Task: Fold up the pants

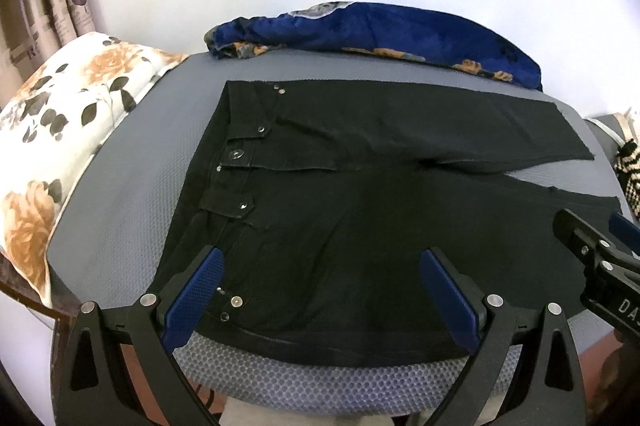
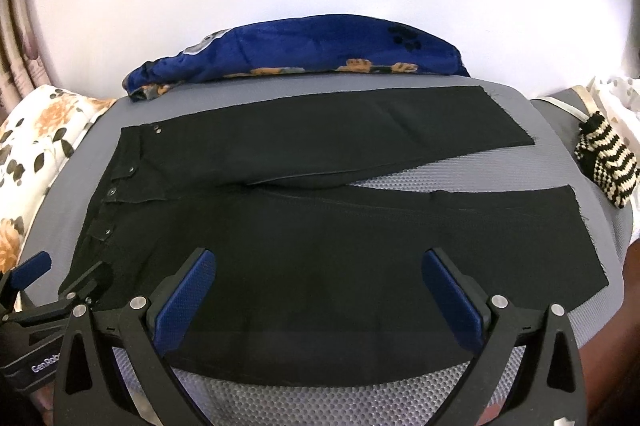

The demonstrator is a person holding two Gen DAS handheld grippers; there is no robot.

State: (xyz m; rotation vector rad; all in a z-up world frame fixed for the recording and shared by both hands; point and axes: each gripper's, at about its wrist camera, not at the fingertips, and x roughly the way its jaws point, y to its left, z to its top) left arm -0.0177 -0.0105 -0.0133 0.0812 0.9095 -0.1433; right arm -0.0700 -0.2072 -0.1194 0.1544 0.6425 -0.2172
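your pants point(image 2: 304, 246) lie flat and unfolded on the grey mat point(image 2: 320, 398), waistband to the left, legs running right. the two legs split apart toward the right, with a wedge of mat showing between them. the far leg ends near the right far corner; the near leg ends close to the right edge.

your left gripper point(image 1: 320, 290) hangs over the near waist corner, fingers spread wide, nothing between them. its left pad point(image 1: 194, 302) sits just beside the rivets at the pocket; you can't tell from here whether it touches the cloth. your right gripper point(image 2: 320, 296) is over the near leg, also spread wide and holding nothing. each tool shows at the edge of the other's view.

a blue floral blanket point(image 2: 304, 50) is bunched along the far edge of the mat, just beyond the pants. a floral pillow point(image 1: 52, 130) lies off to the left. a black-and-cream knit piece point(image 2: 608, 166) sits at the right edge.
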